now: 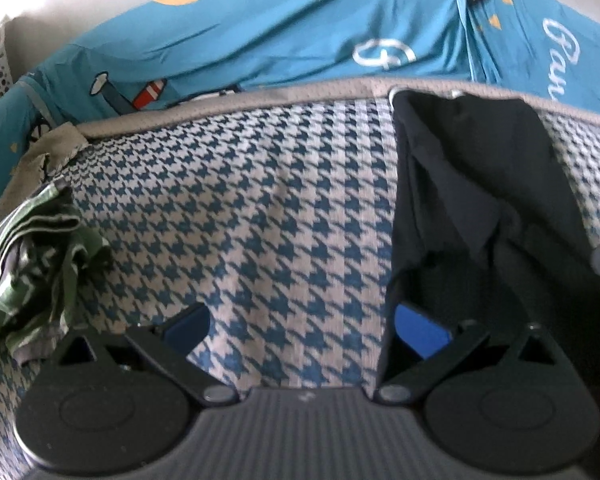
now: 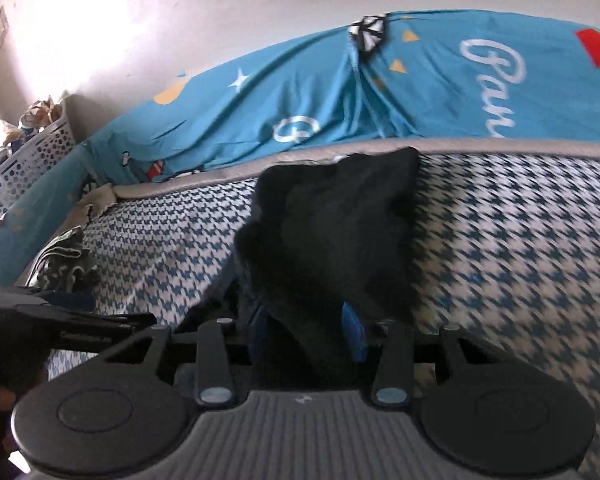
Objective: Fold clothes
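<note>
A black garment [image 1: 480,200] lies rumpled on the blue-and-white houndstooth mat [image 1: 260,208], reaching up to its grey edge. My left gripper [image 1: 306,326] is open wide low over the mat, nothing between its blue pads; its right finger [image 1: 420,332] sits at the garment's near left edge. In the right wrist view the black garment [image 2: 340,224] runs back between the blue pads of my right gripper [image 2: 307,330]. Those jaws stand partly apart with the cloth loose between them, not pinched.
A pile of green patterned clothes [image 1: 32,260] lies at the mat's left edge. Behind the mat is a teal printed sheet [image 1: 300,40] against a white wall. A perforated white basket [image 2: 32,164] stands far left. The left gripper's body [image 2: 80,320] and a hand show at lower left.
</note>
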Action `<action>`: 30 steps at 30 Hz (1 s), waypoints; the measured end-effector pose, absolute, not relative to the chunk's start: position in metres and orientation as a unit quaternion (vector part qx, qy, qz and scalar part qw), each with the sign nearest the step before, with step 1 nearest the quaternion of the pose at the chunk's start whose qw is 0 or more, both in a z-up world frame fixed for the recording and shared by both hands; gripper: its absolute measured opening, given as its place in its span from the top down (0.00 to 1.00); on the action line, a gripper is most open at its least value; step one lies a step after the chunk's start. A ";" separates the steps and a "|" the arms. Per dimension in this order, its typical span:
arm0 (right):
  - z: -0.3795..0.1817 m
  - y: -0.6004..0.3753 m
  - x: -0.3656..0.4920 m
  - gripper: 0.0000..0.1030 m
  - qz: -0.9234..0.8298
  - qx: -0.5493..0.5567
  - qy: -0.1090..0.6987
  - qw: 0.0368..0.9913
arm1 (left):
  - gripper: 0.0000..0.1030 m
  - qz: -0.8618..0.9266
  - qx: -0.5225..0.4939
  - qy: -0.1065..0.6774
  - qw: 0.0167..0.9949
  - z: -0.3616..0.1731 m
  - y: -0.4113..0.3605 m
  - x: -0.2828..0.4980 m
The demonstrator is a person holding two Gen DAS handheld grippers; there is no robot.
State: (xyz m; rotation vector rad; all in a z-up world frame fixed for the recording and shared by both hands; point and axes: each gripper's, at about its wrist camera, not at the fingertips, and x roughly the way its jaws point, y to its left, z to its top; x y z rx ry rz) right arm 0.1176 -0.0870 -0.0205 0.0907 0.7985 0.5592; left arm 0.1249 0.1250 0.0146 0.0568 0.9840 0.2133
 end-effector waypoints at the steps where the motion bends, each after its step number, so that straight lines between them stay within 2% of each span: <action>1: -0.019 -0.092 0.114 0.58 0.266 0.045 0.385 0.883 | 0.00 0.101 0.033 0.473 0.875 0.012 0.123 0.124; 17: -0.008 -0.155 0.056 0.57 0.206 0.036 0.386 0.898 | 0.00 0.102 0.059 0.478 0.870 -0.004 0.125 0.098; 21: -0.009 -0.166 0.043 0.51 0.190 0.028 0.387 0.902 | 0.00 0.113 0.064 0.480 0.868 -0.009 0.129 0.094; 30: -0.013 -0.193 0.030 0.51 0.133 0.026 0.399 0.907 | 0.00 0.132 0.038 0.481 0.866 -0.019 0.137 0.089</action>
